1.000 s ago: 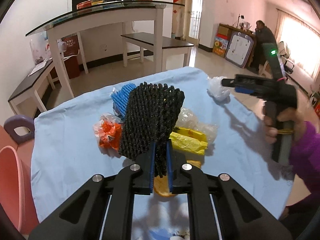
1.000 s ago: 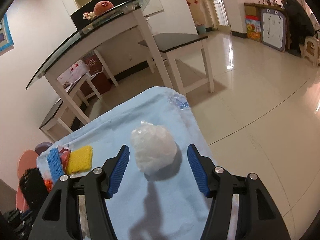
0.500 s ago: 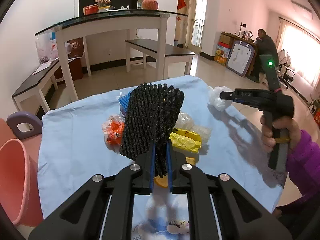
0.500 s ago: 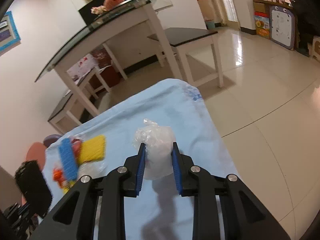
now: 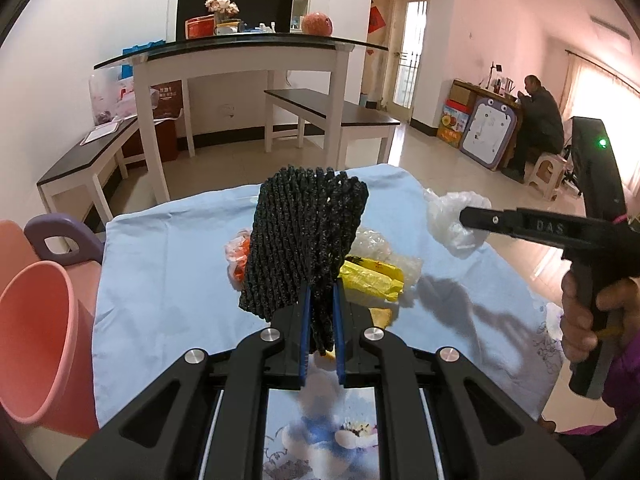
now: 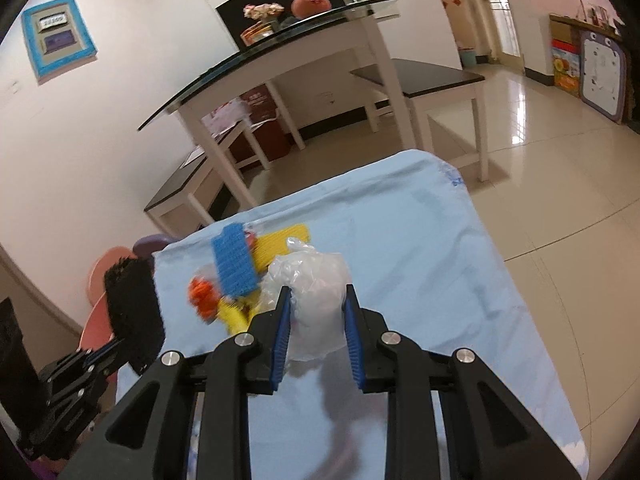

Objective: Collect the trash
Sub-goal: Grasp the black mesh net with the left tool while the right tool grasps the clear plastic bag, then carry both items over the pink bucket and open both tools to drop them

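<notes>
My left gripper point(image 5: 320, 308) is shut on a black foam net sleeve point(image 5: 306, 240), held upright above the blue cloth-covered table point(image 5: 168, 280). The same black net point(image 6: 134, 312) shows at the left of the right wrist view. My right gripper point(image 6: 316, 304) is shut on a crumpled clear plastic bag point(image 6: 316, 300), lifted off the cloth; that bag point(image 5: 452, 216) hangs at the right gripper's tip in the left wrist view. On the cloth lie a yellow wrapper point(image 5: 372, 280), an orange-and-clear wrapper point(image 5: 236, 256), clear plastic point(image 5: 372, 242), a blue foam net point(image 6: 234, 260) and a yellow foam net point(image 6: 280, 244).
A pink bucket point(image 5: 36, 344) stands by the table's left edge, with a purple stool point(image 5: 60, 236) behind it. A glass-topped white table point(image 5: 240, 56) and dark benches point(image 5: 332, 110) stand beyond. A person point(image 5: 538, 120) sits at the far right. A hand point(image 5: 592, 312) holds the right gripper.
The right gripper closed on the clear plastic bag, lifted it off the cloth and swung it left toward the trash pile. The left gripper rose slightly with the black net.
</notes>
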